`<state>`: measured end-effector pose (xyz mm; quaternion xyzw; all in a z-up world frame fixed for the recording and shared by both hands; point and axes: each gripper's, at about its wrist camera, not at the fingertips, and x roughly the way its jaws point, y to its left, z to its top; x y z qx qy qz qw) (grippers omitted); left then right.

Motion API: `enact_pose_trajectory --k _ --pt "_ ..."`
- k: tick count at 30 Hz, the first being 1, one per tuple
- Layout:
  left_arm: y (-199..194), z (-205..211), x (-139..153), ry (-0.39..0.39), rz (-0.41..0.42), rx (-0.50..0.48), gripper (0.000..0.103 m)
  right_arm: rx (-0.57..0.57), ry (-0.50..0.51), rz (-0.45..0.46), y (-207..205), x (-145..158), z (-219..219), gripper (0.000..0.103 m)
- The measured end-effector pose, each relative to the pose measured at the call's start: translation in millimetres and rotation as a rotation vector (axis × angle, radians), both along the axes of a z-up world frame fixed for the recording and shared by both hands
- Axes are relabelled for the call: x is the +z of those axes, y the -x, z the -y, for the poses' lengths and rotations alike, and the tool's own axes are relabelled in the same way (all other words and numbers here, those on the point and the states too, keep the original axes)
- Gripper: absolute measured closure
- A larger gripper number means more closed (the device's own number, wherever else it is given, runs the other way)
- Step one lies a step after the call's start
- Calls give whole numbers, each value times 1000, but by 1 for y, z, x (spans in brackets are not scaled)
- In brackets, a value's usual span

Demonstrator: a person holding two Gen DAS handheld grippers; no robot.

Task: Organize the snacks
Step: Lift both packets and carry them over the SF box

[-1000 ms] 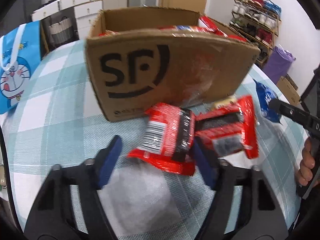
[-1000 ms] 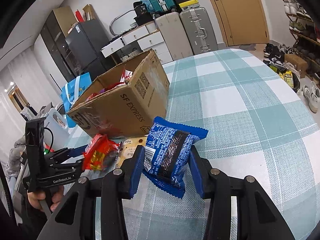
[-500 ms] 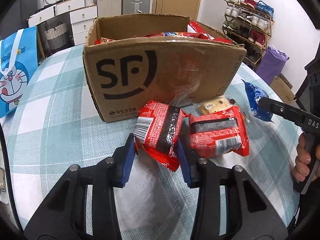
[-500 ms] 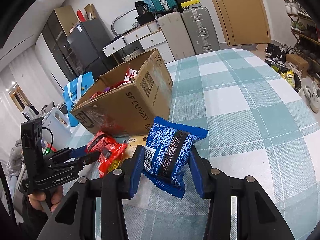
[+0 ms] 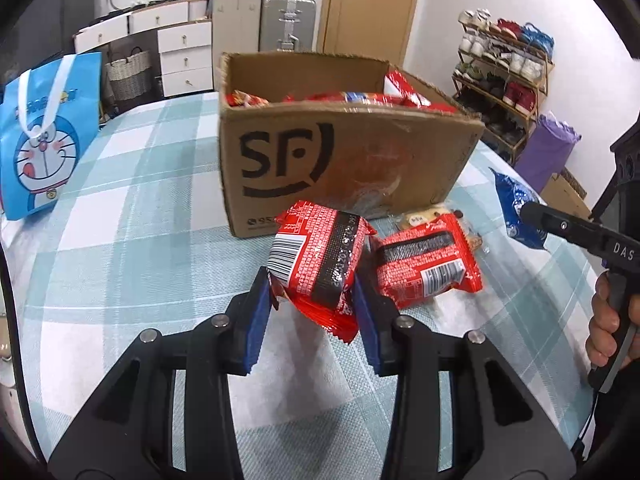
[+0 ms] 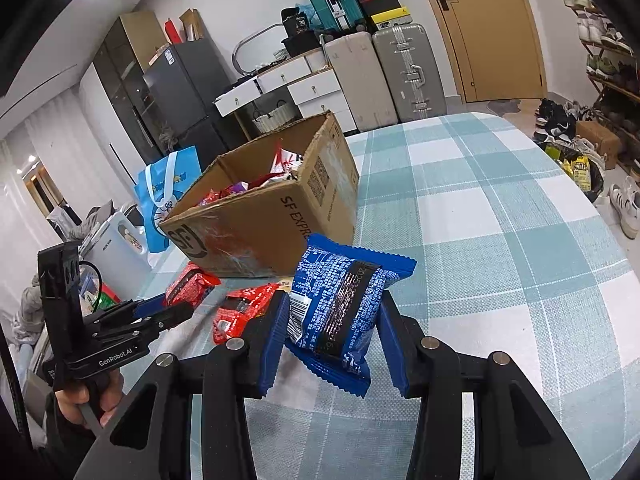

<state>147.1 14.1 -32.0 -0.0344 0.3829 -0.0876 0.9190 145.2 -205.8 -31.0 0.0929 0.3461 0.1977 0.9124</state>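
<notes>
My left gripper [image 5: 312, 292] is shut on a red snack packet [image 5: 320, 264], held just above the checked tablecloth in front of the cardboard box [image 5: 348, 168]. A second red packet [image 5: 428, 268] lies on the cloth to its right, with a pale biscuit pack [image 5: 420, 216] behind it. My right gripper [image 6: 332, 312] is shut on a blue snack packet [image 6: 340, 300], lifted off the table. The box [image 6: 256, 216] holds several red snacks. From the right wrist view, the left gripper [image 6: 176, 308] shows at the left with its red packet [image 6: 192, 284].
A blue cartoon bag [image 5: 44, 140] stands at the table's left edge. The round table [image 6: 500, 240] with its teal checked cloth stretches away to the right of the box. Suitcases, drawers and a shoe rack [image 5: 504, 68] stand beyond the table.
My left gripper closed on the nearer red packet and lifted it a little off the cloth. My right gripper kept still with the blue packet.
</notes>
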Motion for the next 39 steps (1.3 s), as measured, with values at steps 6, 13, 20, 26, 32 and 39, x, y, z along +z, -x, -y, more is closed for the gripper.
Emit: enact_pose_trajectory --k 6,13,20,26,32,39 --pt "13 -9 15 16 33 27 66 30 16 33 2 14 -11 59" --pt "22 -15 43 22 89 49 66 60 24 68 1 32 -27 59" --pt "20 -8 68 19 131 60 66 84 10 97 -5 49 -40 59" --pt "18 -1 91 8 171 66 66 93 -16 114 -14 62 -47 59" --pt "8 6 108 9 188 64 66 85 -43 127 -26 69 -51 59" --pt "-13 16 120 2 198 77 66 64 -68 130 -44 71 -56 59"
